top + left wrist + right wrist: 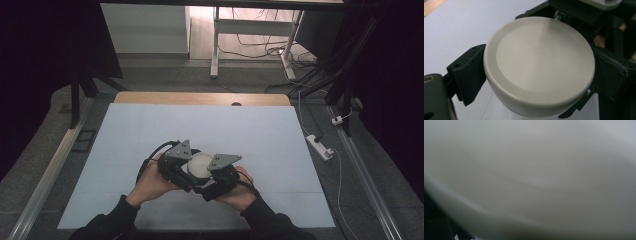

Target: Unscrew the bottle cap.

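A white round dish (200,166) is held just above the pale table sheet (150,135), between the two grippers. In the left gripper view its flat face with a small stamped mark (539,51) points at the camera, and it looks turned bottom-up. My left gripper (191,169) has one black jaw pressed on each side of the dish (539,67), so it is shut on it. My right gripper (209,176) is against the dish's other side. The right gripper view is a blurred white surface (531,175) very close, with the jaws hidden.
The pale sheet covers a wooden table whose far edge (200,98) shows bare. A power strip (320,147) and cables lie on the floor at the right. Desk legs (215,45) stand beyond the table.
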{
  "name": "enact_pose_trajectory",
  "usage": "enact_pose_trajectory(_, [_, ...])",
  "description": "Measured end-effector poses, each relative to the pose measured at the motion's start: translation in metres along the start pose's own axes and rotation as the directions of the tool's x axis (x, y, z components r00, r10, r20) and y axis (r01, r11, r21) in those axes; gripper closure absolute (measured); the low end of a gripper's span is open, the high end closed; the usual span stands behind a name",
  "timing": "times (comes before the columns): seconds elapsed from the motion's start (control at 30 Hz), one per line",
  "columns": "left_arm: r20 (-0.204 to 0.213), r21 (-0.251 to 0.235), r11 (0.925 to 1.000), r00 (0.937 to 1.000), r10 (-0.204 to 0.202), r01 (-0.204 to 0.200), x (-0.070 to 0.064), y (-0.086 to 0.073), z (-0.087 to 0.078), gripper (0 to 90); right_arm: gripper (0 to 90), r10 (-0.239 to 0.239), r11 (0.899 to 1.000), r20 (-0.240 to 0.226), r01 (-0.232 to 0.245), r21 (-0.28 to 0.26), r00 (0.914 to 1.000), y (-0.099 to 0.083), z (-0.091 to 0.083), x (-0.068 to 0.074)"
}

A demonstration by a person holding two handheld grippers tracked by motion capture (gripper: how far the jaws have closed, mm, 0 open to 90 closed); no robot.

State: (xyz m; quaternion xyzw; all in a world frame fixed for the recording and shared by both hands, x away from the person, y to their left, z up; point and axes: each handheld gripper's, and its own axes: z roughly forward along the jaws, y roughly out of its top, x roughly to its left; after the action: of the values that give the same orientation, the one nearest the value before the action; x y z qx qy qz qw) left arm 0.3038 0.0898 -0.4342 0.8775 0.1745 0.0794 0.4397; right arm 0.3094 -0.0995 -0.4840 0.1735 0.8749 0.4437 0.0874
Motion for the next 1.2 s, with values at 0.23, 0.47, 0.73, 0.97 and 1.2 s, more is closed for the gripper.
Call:
enact_pose_trajectory(0.23, [-0.075,0.009,0.9993,0.9965,-0.036,0.036,-0.006,0.002,0.005,8.0,6.6,0.027,1.0,0.042,-0.027,0.012,0.9987,-0.001,0.001,-0.002])
enact_pose_trajectory(0.47, [-0.056,-0.013,0.9988,0.9973,-0.048,0.048,-0.004,0.002,0.002,8.0,6.6,0.023,1.0,0.039,-0.024,0.013,0.999,-0.001,0.001,-0.002])
enact_pose_trajectory(0.73, [-0.061,-0.026,0.9984,0.9968,-0.052,0.05,-0.002,0.004,-0.005,8.0,6.6,0.012,1.0,0.037,-0.013,0.015,0.9992,-0.002,0.002,-0.002])
enact_pose_trajectory(0.97, [-0.07,-0.045,0.9972,0.9956,-0.062,0.059,0.0,0.004,-0.011,8.1,6.6,0.013,1.0,0.036,-0.014,0.014,0.9993,-0.003,0.002,-0.003])
enact_pose_trajectory(1.2, [-0.075,-0.051,0.9967,0.995,-0.066,0.062,0.002,0.003,-0.014,8.1,6.6,0.015,1.0,0.038,-0.016,0.014,0.9991,-0.003,0.002,-0.003])
